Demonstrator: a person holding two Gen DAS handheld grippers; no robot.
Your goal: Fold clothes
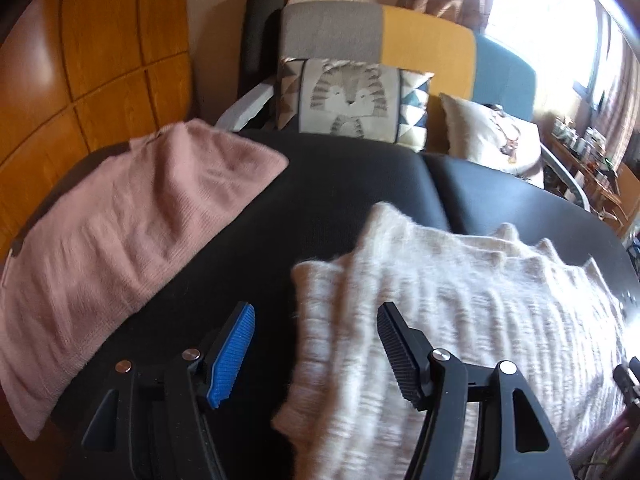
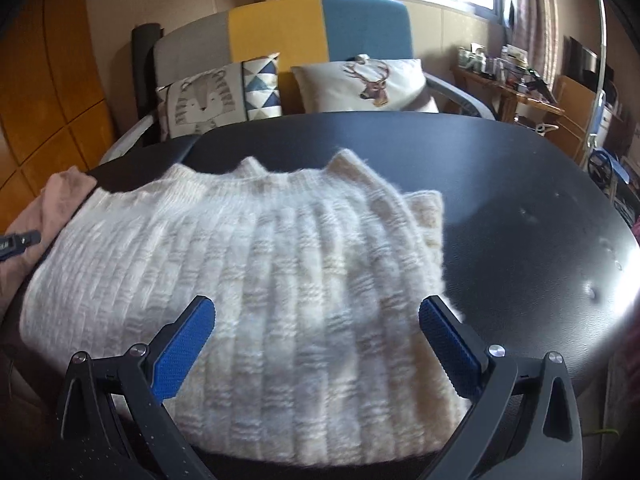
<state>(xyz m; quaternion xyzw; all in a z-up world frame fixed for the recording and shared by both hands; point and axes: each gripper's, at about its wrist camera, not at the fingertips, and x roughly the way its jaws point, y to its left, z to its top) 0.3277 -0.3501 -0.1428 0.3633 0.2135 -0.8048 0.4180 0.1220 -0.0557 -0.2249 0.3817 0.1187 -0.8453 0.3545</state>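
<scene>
Here the fluffy cream ribbed-knit sweater [image 2: 256, 272] lay folded into a thick block on the matte black tabletop [image 2: 520, 216], its scalloped edges turned toward the sofa cushions. The left gripper [image 1: 316, 344] hung above the sweater's left edge with its jaws wide apart and nothing between them, one pad over bare table and the other over knit. The right gripper [image 2: 316, 340] stood just as wide over the near half of the sweater, holding nothing. A folded dusty-pink knitted garment [image 1: 120, 232] rested at the table's left end, apart from the cream one in the left wrist view.

The fold looked largely finished, so the likely risk lay in the next contact. The loose, hairy yarn could snag on the ridged pads, and a pinch taking only the top layer would peel the block open rather than move it whole. Sliding it leftward might also push it against the pink garment and rumple both.
</scene>
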